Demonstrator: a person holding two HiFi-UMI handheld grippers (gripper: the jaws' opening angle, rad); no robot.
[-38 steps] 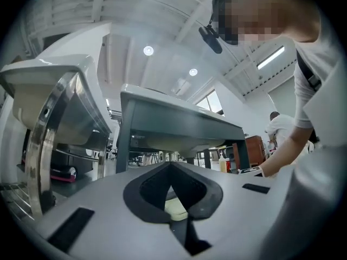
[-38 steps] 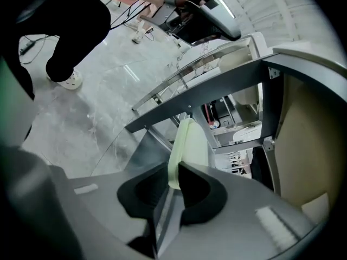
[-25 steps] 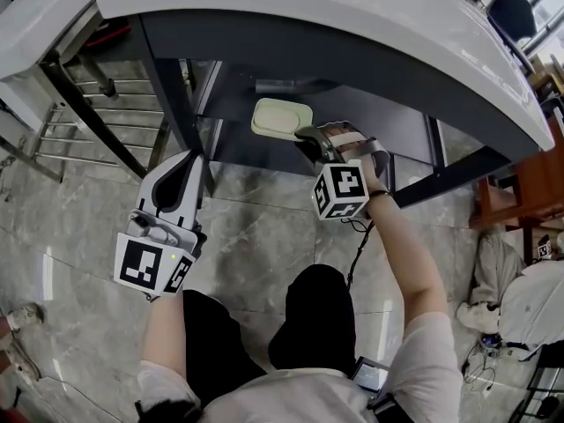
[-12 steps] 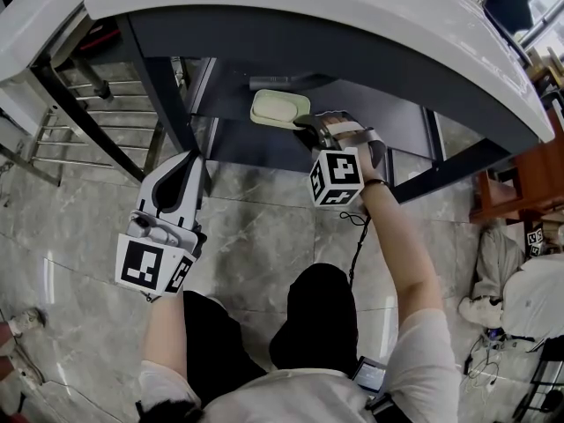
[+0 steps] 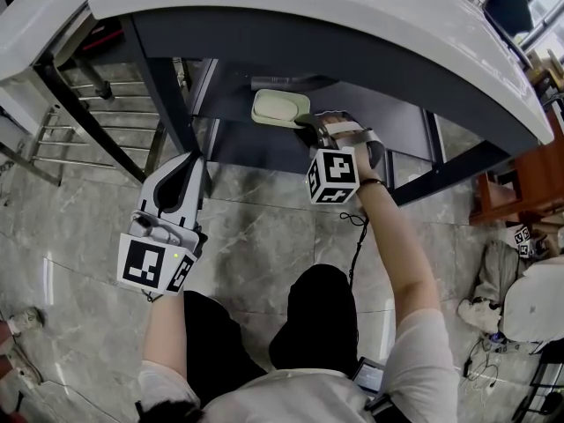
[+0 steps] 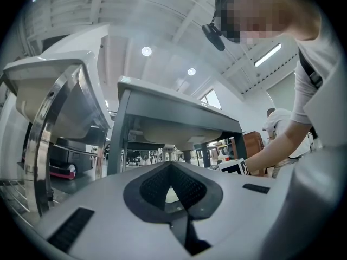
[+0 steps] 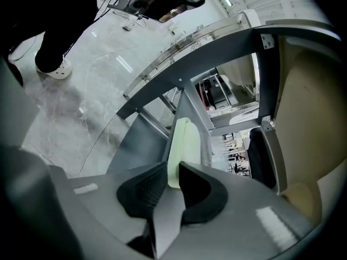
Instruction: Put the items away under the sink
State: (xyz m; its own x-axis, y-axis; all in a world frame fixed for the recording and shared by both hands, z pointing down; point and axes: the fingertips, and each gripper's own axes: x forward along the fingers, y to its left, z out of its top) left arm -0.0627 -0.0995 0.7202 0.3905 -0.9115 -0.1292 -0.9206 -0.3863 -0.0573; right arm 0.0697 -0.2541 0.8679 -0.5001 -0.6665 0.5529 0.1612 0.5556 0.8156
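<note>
- Sink (image 5: 352, 25): white top on dark frame, spanning upper part of head view.
- Marble floor (image 5: 264, 227): grey, glossy, below and in front of frame.
- Lower shelf (image 5: 251, 151): dark board under sink; nothing made out on it apart from box at its near side.
- Left gripper (image 5: 188, 164): held low over floor, well apart from shelf; jaws drawn together, nothing between them.
- Right gripper (image 5: 310, 129): reached in beneath sink, angled down; jaws partway closed, pads clamped on near edge of box.
- Pale green box (image 5: 280, 108): flat, lidded, rounded corners; above shelf, just under sink. Resting or hovering: cannot tell.
- Progress, as judged: box almost stowed. Left to do: settle it on shelf, let go, back gripper out. No other items waiting in view.
</note>
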